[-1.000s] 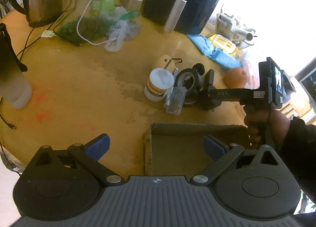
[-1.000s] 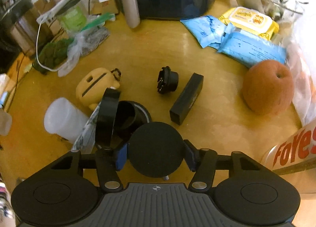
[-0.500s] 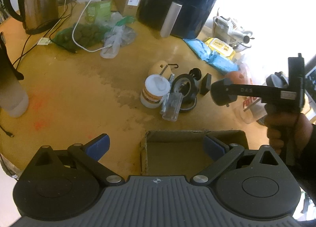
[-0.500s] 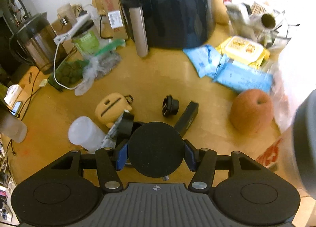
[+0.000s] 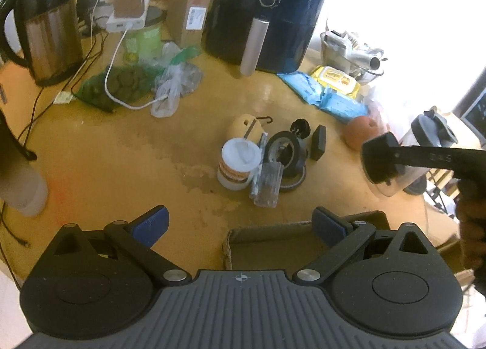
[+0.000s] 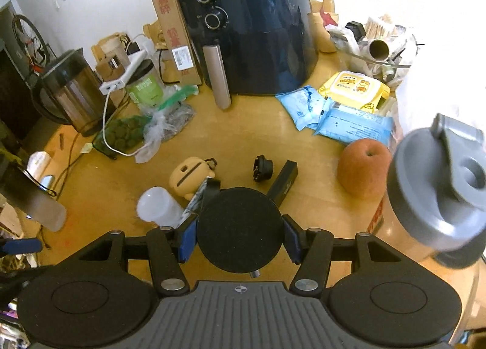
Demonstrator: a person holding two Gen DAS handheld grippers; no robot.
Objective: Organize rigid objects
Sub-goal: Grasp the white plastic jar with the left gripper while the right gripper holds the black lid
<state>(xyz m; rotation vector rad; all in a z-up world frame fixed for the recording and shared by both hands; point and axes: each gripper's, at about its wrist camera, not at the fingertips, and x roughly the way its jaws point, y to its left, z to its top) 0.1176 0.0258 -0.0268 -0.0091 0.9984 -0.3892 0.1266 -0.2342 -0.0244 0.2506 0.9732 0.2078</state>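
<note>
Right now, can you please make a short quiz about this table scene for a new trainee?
1. True or false: the right gripper holds a round black disc.
2. Which lies nearest the apple? A kettle B blue packets C white bottle
3. Fill in: the left gripper is ____ and holds nothing, above the cardboard box.

Key: 1 true; 2 B; 3 open
</note>
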